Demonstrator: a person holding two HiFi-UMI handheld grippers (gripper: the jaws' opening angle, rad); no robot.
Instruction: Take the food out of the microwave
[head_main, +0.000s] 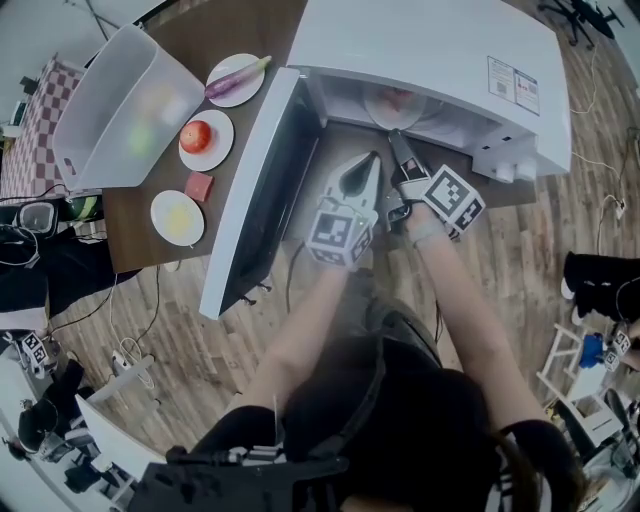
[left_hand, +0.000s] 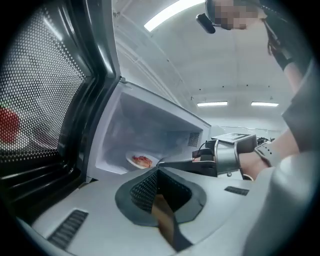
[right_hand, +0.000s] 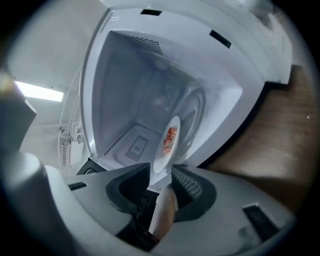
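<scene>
Inside the microwave (head_main: 430, 50): a white plate (right_hand: 167, 147) carrying red food (right_hand: 170, 136) rests on the cavity floor, at 12 o'clock in the head view.
Microwave door (head_main: 250, 200): swung wide open, standing at 9 o'clock from the cavity.
Right gripper (right_hand: 160, 172): released, jaws spread wide at the cavity mouth. The plate's near rim stands between them, but the pads do not press on it.
Left gripper (left_hand: 157, 171): clenched, jaws together with nothing between them. It is held just outside the cavity mouth, at 9 o'clock from the right gripper.
Table (head_main: 225, 30): at 10 o'clock, well apart from both grippers.
On the table: a clear plastic bin (head_main: 125, 110), a plate with an eggplant (head_main: 237, 78), a plate with a tomato (head_main: 198, 136), a pink block (head_main: 199, 186) and a plate of something yellow (head_main: 178, 217).
</scene>
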